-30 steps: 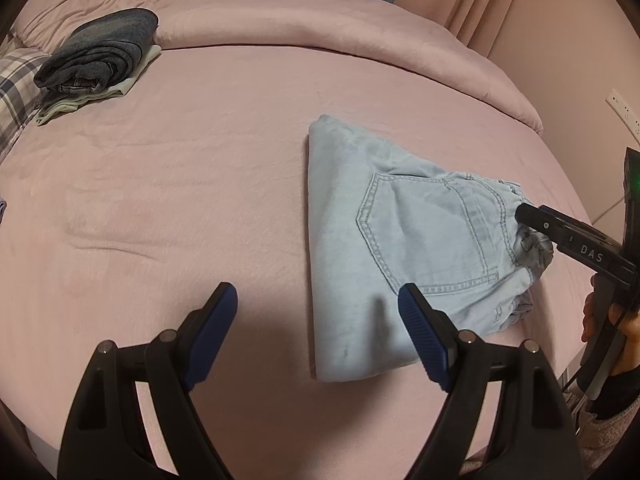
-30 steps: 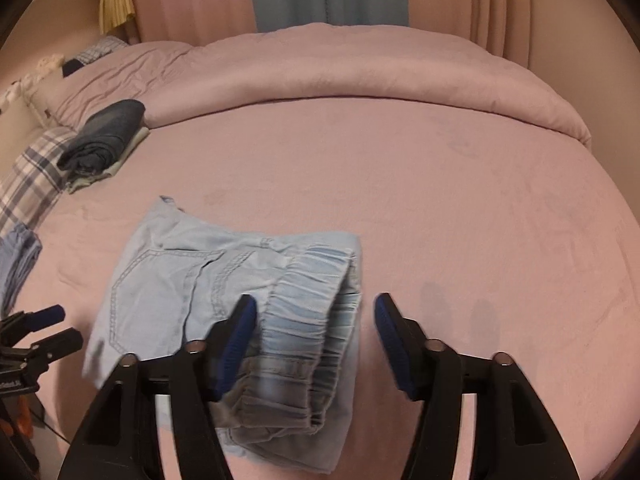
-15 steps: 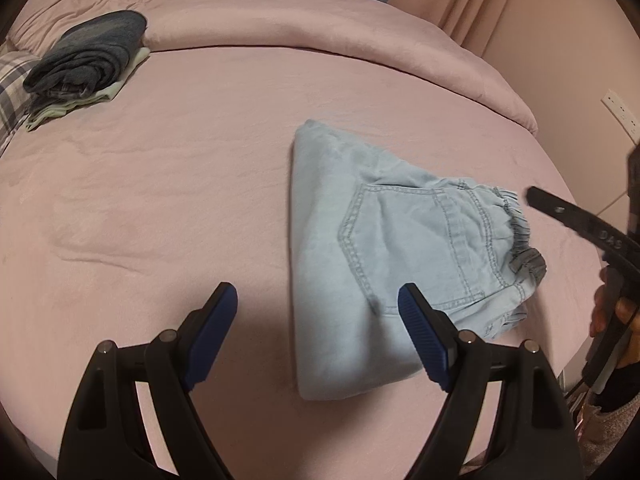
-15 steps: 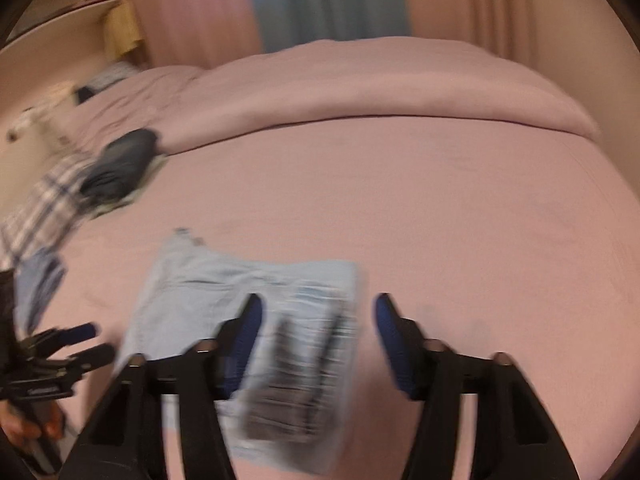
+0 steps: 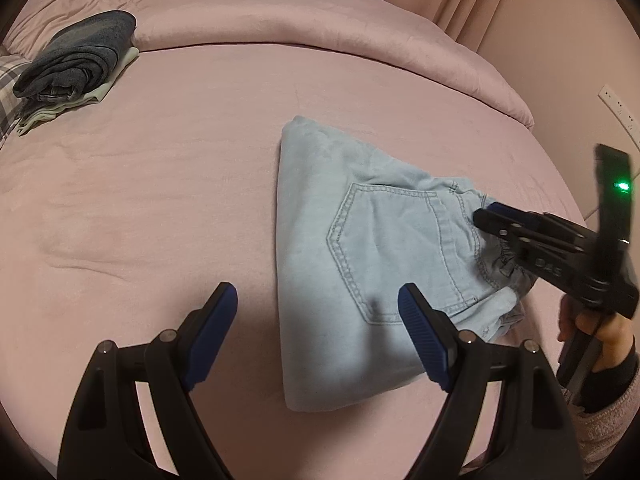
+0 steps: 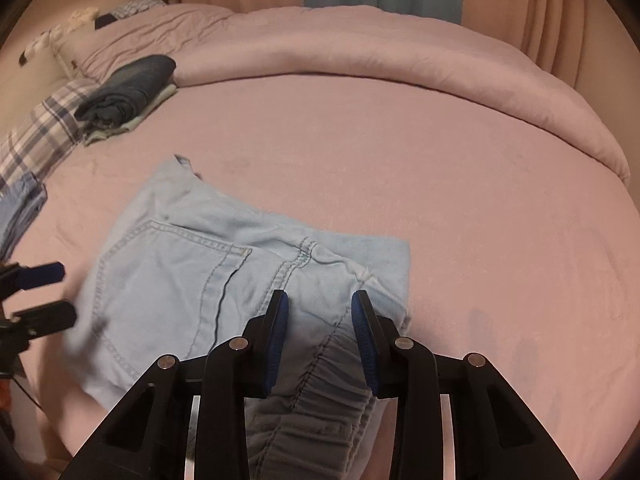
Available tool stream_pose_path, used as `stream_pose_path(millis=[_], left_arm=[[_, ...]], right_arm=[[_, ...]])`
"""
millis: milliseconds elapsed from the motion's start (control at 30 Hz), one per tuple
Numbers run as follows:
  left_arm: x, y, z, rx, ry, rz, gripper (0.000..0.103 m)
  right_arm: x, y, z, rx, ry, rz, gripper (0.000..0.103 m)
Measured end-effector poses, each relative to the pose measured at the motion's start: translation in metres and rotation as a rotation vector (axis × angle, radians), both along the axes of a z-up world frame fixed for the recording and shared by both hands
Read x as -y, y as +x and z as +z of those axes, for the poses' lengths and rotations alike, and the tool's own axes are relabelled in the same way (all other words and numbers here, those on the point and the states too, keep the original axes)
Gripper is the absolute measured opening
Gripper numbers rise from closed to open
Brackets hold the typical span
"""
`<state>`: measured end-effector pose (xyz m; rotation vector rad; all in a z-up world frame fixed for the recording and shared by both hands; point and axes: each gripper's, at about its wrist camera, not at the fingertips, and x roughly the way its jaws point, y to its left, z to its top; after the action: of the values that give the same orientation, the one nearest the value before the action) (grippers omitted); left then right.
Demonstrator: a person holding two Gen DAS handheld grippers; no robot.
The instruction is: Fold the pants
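Plainly, the pants (image 5: pixel 360 264) lie folded into a compact light-blue denim bundle on the pink bed (image 5: pixel 160 200), to the right of the middle and toward the near edge, back pocket (image 5: pixel 396 252) facing up and the gathered elastic waistband (image 6: pixel 320 392) at the near right end. I judge them soft and limp, with some weight from the stacked layers: they will sag and slide apart if lifted by a single ply. The waistband is the thickest, firmest part and the best place to take hold, biting through all the layers at once; the folded edge on the left offers a second hold.

The right gripper (image 6: pixel 320 320) straddles the waistband and its jaws have just been closing, with the cloth between them. Whether the pads (image 6: pixel 280 344) already press on the fabric I cannot tell. The left gripper (image 5: pixel 316 332) hangs wide open over the near left edge of the bundle, holding nothing.

Counting: one pair of light pants, two grippers, and one hand (image 5: pixel 596 332) in view at the right. Far left, one stack of folded clothes (image 5: pixel 76 60) holds a dark denim piece on top of a pale one, beside a plaid cloth (image 6: pixel 44 132). One rolled pink duvet (image 5: pixel 320 24) runs along the far side.
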<state>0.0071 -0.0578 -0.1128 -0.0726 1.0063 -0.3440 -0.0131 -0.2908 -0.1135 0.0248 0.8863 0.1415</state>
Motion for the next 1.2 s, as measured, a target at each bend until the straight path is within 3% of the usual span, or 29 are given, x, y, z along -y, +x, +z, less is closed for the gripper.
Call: stream_pose_path(millis=[133, 333, 600, 733, 833, 967, 1200], left_arm=[[0.001, -0.002, -0.001, 0.006, 0.001, -0.005, 0.083], [0.003, -0.003, -0.001, 0.007, -0.01, -0.014, 0.083], [0.004, -0.002, -0.005, -0.002, -0.018, -0.014, 0.083], [0.006, -0.005, -0.006, 0.0, -0.011, -0.022, 0.083], [0.005, -0.006, -0.008, 0.0, -0.005, -0.028, 0.083], [0.005, -0.009, -0.012, -0.014, -0.01, -0.021, 0.083], [-0.001, -0.011, -0.022, -0.053, -0.035, -0.015, 0.081]], right_arm=[[-0.001, -0.024, 0.015, 0.06, 0.025, 0.038, 0.036], [-0.009, -0.046, 0.019, 0.059, 0.006, 0.091, 0.036], [-0.02, -0.056, -0.017, -0.016, -0.072, 0.091, 0.036], [-0.023, -0.055, -0.013, -0.022, -0.095, 0.091, 0.037], [-0.014, -0.053, -0.002, -0.036, -0.028, 0.075, 0.037], [-0.004, -0.048, 0.022, 0.025, 0.102, 0.06, 0.037], [-0.029, -0.005, 0.03, 0.036, 0.111, 0.117, 0.037]])
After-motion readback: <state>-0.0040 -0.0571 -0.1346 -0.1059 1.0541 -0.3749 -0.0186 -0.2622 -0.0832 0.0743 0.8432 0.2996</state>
